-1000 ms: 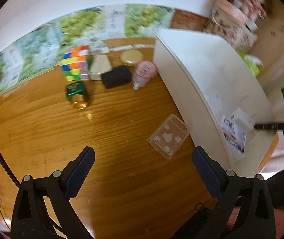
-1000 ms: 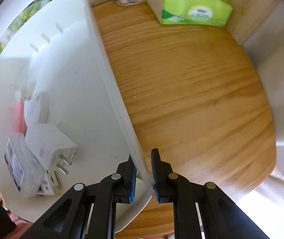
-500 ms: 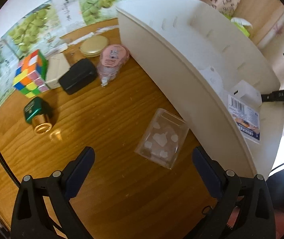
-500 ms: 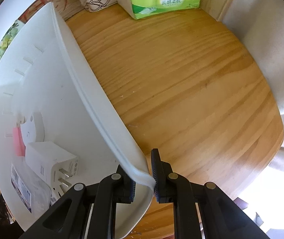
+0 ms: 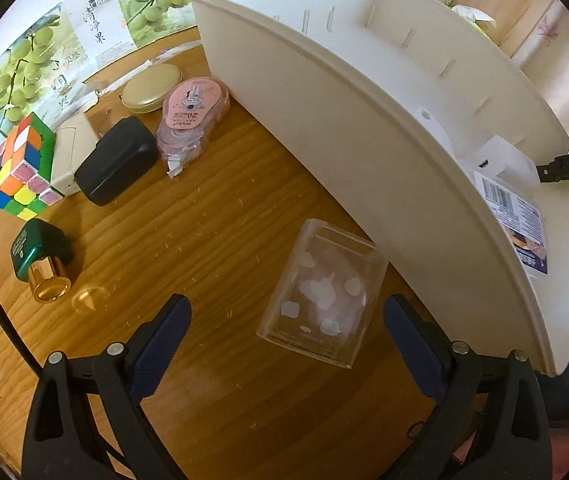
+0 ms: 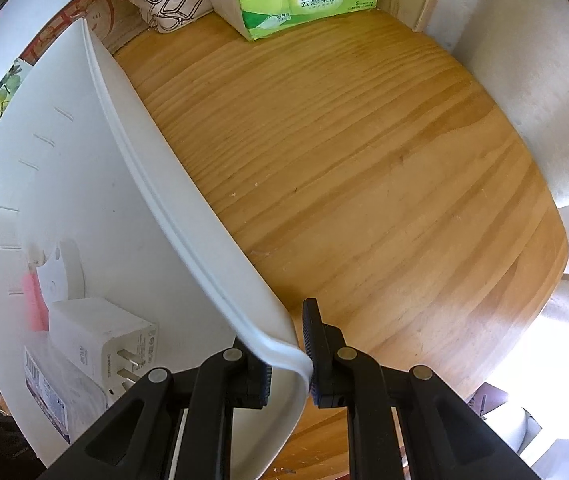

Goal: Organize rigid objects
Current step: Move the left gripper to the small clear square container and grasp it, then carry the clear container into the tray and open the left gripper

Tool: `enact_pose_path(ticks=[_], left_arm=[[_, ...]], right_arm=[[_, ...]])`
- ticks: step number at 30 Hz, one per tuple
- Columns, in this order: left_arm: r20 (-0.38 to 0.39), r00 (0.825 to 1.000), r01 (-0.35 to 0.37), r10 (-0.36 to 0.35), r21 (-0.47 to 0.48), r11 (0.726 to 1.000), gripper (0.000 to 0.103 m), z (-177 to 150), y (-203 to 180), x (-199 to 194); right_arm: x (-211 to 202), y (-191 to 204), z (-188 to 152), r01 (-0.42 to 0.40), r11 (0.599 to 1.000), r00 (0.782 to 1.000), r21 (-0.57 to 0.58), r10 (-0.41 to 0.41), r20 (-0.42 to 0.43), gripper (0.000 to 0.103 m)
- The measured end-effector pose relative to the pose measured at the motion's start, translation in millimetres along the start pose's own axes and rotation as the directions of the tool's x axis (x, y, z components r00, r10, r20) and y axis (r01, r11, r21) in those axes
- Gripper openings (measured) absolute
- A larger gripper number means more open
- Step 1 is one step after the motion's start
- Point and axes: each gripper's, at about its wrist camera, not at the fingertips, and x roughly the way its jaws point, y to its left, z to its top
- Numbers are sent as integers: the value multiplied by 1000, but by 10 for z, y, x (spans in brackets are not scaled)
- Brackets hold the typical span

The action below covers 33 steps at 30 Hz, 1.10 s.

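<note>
Jaws first: your right gripper point(image 6: 290, 350) has its jaws clenched on the near corner of the bin's point(image 6: 172, 216) rim, which steadies the bin while your other hand works. Your left gripper point(image 5: 286, 334) has its jaws spread wide and holds nothing; they frame the clear box point(image 5: 324, 292), likely your next pick.

That clear box lies flat on the tabletop point(image 5: 212, 224), just beside the bin's outer wall. Farther from the bin sit the pink tape point(image 5: 192, 120), black case point(image 5: 118, 166), cube point(image 5: 20, 168) and green bottle point(image 5: 38, 254), all waiting to go in. Inside the bin, near your pinched corner, lie a white plug point(image 6: 100, 344) and a barcoded packet point(image 6: 56, 392).

Compared with a second ago, your left gripper has closed in on the clear box, which now fills the gap between the jaws. Your right grip on the rim is unchanged.
</note>
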Motion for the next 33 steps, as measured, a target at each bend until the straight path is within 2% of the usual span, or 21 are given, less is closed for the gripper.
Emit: enact_pose_path(ticks=[3,9,12,14,23,28,33], left_arm=[[8,1000,6,-6,-10,1000,95,4,11,18],[15,999,43,-43,-9,999,80,-14,11,12],[12,999,51,-51,-13,999,71,-13,-12,19],[19,999,33,-33,-8,999,60,-13,-37,12],[4,1000,-3,3,-73,997,58,-113,-89,-57],[6,999,-30,31,-165,986,58,-213,-36,-118],[41,997,-47,59,-257,965,58,-299,9,-257]], right_arm=[[14,-7,13,4,1000,1000,0,-4,-5,15],[53,77,43,10,1000,1000,-2,-10,-12,15],[51,89,44,9,1000,1000,-4,-10,-13,15],[61,98,38,7,1000,1000,-6,-7,-15,15],[56,109,31,-8,1000,1000,-18,8,-17,16],[54,129,34,-14,999,1000,-42,13,-24,17],[53,168,40,-19,997,999,-80,16,-38,19]])
